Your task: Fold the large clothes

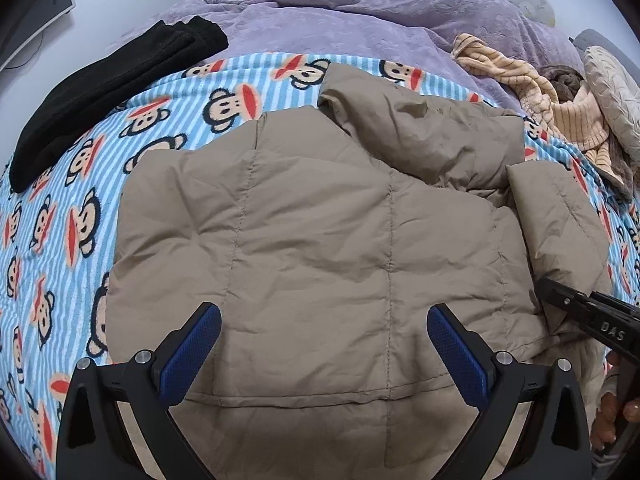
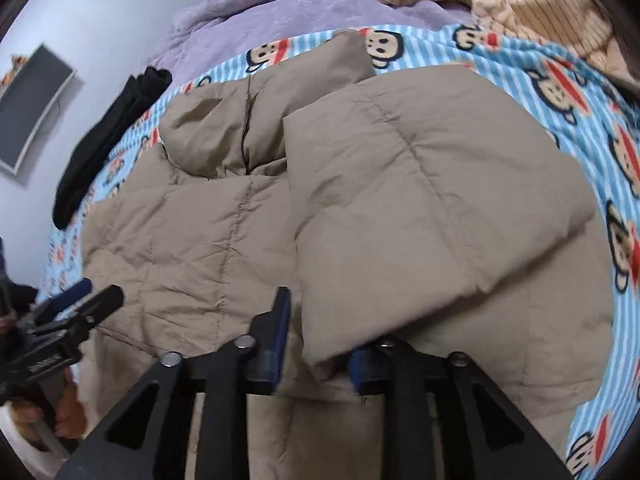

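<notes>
Both grippers are black, angular frames with triangular cut-outs, silver screw heads and blue textured pads (image 1: pixel 188 352); one bears white lettering, possibly "DAS".

bed (image 1: pixel 360 24) | monkey blanket (image 1: pixel 60 208) | tan jacket (image 1: pixel 320 220) | black garment (image 1: pixel 100 92) | striped clothes (image 1: pixel 560 108)

A bedroom in a home. A bed (image 1: pixel 60 216) fills the scene, spread with a blue-and-white striped fleece blanket (image 1: pixel 48 184) printed with cartoon monkey faces. Beyond the blanket, toward the head of the bed, lies a rumpled lilac quilt (image 1: pixel 340 12). A tan puffer jacket (image 1: pixel 320 232) lies spread on the blanket. Dark folded clothing (image 1: pixel 100 84) rests at the blanket's far left edge; striped cream knitwear (image 1: pixel 560 108) is heaped at its far right, beside a pale cushion (image 1: pixel 616 92). Left of the bed, a dark screen (image 2: pixel 32 112) stands against a plain pale wall.
</notes>
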Action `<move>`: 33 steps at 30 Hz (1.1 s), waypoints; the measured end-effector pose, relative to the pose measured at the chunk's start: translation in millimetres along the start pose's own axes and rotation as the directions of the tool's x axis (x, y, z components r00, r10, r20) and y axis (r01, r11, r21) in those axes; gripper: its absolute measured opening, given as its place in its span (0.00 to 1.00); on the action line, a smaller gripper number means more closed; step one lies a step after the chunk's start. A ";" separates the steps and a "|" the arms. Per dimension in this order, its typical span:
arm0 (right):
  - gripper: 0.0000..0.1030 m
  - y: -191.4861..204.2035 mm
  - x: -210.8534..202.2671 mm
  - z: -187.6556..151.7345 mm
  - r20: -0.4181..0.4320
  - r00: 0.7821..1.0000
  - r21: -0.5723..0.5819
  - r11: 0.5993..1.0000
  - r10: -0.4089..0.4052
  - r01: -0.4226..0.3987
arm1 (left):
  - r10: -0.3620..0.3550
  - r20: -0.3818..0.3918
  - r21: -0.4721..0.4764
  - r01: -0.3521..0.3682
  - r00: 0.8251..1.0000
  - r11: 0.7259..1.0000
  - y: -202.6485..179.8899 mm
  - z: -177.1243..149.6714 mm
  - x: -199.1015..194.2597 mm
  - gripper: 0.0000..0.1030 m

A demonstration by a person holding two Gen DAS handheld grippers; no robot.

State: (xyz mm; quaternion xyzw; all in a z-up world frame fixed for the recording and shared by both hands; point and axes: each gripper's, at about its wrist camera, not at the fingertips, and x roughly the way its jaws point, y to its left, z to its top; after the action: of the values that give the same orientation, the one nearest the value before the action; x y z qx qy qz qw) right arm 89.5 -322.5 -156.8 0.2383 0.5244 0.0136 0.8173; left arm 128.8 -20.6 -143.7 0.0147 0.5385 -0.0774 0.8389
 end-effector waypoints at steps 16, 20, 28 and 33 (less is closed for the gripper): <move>0.11 -16.5 -28.0 20.1 0.214 0.977 0.141 0.990 -0.006 -0.025 | -0.251 -0.016 -0.059 0.249 0.968 0.967 21.4 25.7 7.0 1.00; 0.11 57.4 -14.9 14.5 0.195 0.981 -0.131 0.991 -0.003 0.029 | -0.336 -0.033 -0.107 0.331 0.941 0.938 36.9 26.2 7.6 1.00; 0.11 126.8 33.4 -45.1 0.064 0.995 -0.457 0.884 -0.074 0.095 | -0.438 -0.014 -0.231 0.423 0.899 0.876 67.0 24.9 9.3 1.00; 0.11 125.4 46.9 -55.8 -0.007 0.993 -0.482 0.870 -0.121 0.102 | -0.532 -0.004 -0.264 0.512 0.847 0.817 69.2 27.3 12.4 1.00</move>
State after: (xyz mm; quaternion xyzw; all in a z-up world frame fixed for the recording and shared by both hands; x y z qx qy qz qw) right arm 90.9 -177.7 -164.8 -0.0028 0.5324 0.1005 0.8405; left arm 168.5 43.4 -147.5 -0.2374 0.5595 -0.2341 0.7588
